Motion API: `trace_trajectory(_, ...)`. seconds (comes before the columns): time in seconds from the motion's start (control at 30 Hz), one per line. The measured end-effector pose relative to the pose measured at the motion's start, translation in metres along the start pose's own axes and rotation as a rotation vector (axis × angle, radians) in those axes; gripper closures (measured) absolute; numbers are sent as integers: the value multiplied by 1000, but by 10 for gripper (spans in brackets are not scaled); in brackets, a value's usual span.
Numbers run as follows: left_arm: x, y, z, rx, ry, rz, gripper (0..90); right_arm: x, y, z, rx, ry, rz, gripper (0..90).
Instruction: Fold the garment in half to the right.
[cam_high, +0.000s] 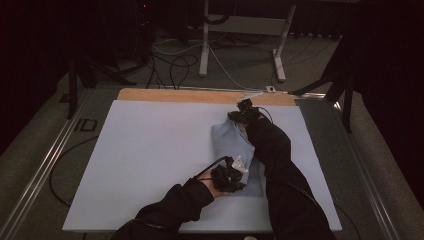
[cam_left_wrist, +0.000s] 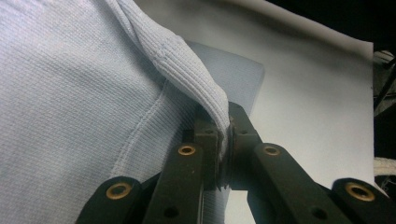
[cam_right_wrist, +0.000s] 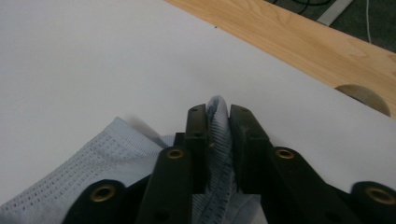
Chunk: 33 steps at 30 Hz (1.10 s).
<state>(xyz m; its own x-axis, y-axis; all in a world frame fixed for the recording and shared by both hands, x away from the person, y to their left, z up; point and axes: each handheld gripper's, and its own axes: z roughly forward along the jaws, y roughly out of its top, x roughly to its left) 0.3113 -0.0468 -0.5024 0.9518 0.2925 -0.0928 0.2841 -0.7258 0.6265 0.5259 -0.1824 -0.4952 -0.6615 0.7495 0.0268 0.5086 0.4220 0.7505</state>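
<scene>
While the person's 2 dark sleeves cross the lower half of the high view, we see a pale blue knit garment (cam_high: 235, 142) lying folded right of centre on the white board (cam_high: 150, 150), its right part hidden under the right sleeve (cam_high: 280, 165). We find the left gripper (cam_left_wrist: 225, 133) clenched on a ribbed hem (cam_left_wrist: 187, 65) at the garment's near edge. We see the right gripper (cam_right_wrist: 217, 122) at the far edge, a fold of fabric between its jaws; whether its pads press on it we cannot tell. Beyond the board, a strip of wooden tabletop (cam_right_wrist: 299, 42) is cut off by the frame, and the surrounding floor is too dark to make out.
</scene>
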Motion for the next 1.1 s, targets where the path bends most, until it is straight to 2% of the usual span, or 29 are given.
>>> trace_trajectory(0.03,0,1,1,4,-1,2,870,0,0,0,5,-2,-3,720)
trace_trajectory(0.1,0,0,4,6,-5,-4,870,0,0,-3,0,-1,-6,562)
trace_trajectory(0.2,0,0,7,15,-9,-3,869,-1,-1,-4,1,-1,-4,514)
trace_trajectory(0.23,1,0,8,18,-16,-7,869,-2,-2,-9,11,-7,-20,310)
trace_trajectory(0.3,1,1,9,14,-17,-24,869,-3,-2,-13,3,8,-7,188)
trace_trajectory(0.33,0,1,9,17,-13,-20,868,-4,-1,-15,0,31,-7,119)
trace_trajectory(0.4,0,2,10,21,-10,-13,868,-5,-1,-18,-6,39,-2,117)
trace_trajectory(0.47,-1,3,11,17,-11,-23,868,-6,1,-25,-29,40,5,96)
trace_trajectory(0.53,-1,4,12,20,-7,-20,867,-8,3,-31,-54,35,12,96)
trace_trajectory(0.6,-2,5,13,14,-14,-31,863,-9,4,-35,-62,12,8,96)
trace_trajectory(0.63,-2,6,14,13,-18,-38,858,-9,5,-37,-71,16,13,96)
trace_trajectory(0.7,-4,8,15,1,-38,-52,846,-10,4,-40,-73,13,18,97)
trace_trajectory(0.8,-7,12,18,1,-49,-42,827,-11,3,-43,-71,5,20,98)
trace_trajectory(0.93,-10,15,21,3,-32,-33,814,-12,1,-46,-71,14,22,99)
trace_trajectory(1.0,-11,18,22,-19,-40,-63,797,-12,1,-47,-79,17,24,99)
trace_trajectory(1.1,-12,22,24,-37,-74,-72,744,-11,1,-48,-78,18,24,99)
